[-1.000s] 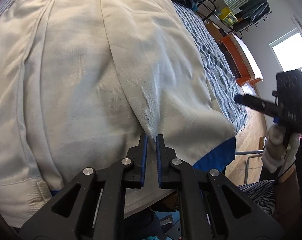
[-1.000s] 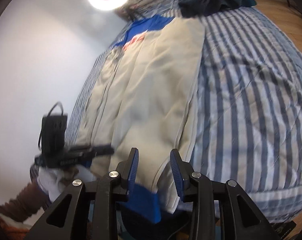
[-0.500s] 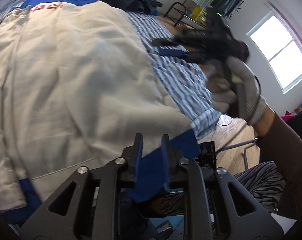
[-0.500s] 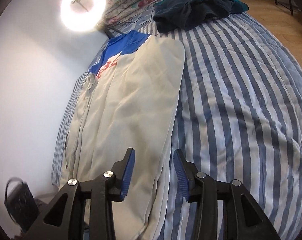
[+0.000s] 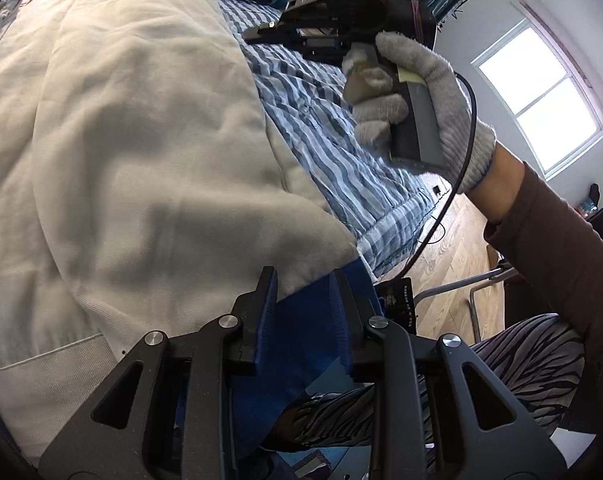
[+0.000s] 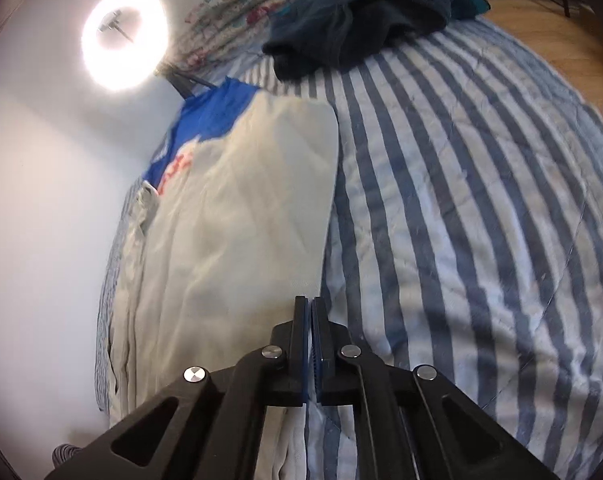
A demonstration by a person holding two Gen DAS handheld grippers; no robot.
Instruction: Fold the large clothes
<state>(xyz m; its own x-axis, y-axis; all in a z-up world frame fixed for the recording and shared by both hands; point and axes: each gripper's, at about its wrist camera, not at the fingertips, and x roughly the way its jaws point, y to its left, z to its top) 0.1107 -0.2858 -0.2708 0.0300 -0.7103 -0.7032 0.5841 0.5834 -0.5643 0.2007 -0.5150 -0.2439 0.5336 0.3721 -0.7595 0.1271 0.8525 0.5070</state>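
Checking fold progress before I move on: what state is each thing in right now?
Cream garment: laid out lengthwise on the bed, smooth, not yet folded short.
Left claw: open, jaws just been opening, blue hem loose between them.
Right claw: shut at the garment's edge; a pinch cannot be told.
Dark clothes: crumpled heap, unfolded.
Ring light: on.
Striped bedspread: spread, wrinkled.
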